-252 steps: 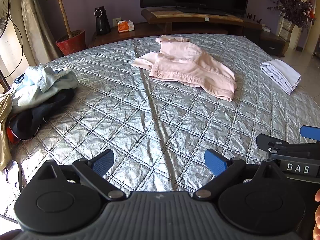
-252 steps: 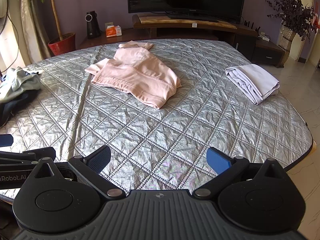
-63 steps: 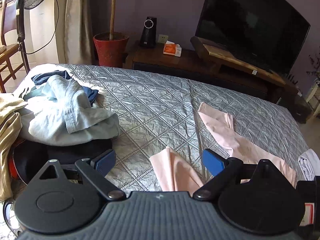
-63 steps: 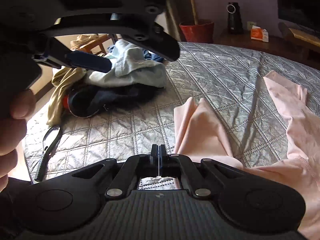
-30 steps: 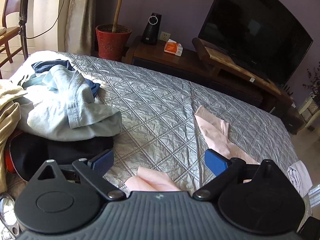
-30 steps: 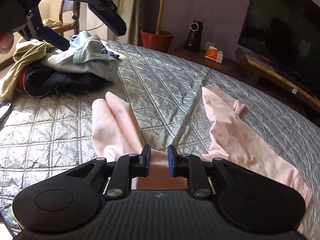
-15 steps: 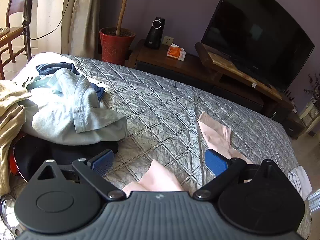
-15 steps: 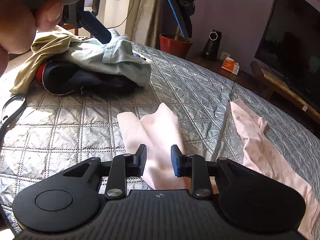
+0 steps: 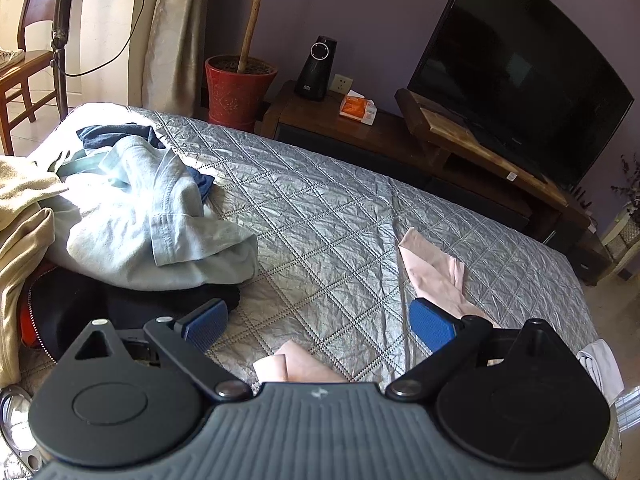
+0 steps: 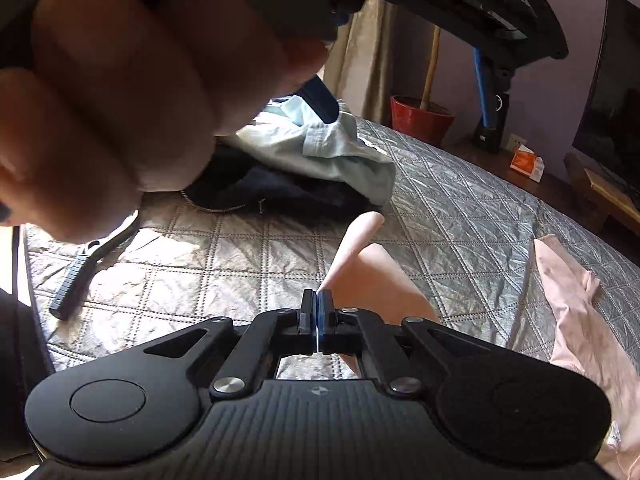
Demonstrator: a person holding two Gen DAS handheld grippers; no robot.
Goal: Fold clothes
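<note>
Your left hand [image 10: 132, 92] holds the left hand-held gripper [image 9: 320, 326] raised above the bed [image 9: 328, 216], its fingers spread wide and holding nothing. Your right hand-held gripper [image 10: 317, 312] sits low over the quilt, fingers pressed together; whether they pinch cloth I cannot tell. The pink trousers [image 10: 372, 276] lie at its 12 to 3 o'clock, touching it.

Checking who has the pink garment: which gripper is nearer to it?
Right. The right gripper is shut at the pink garment; the left gripper hovers open above it.
</note>
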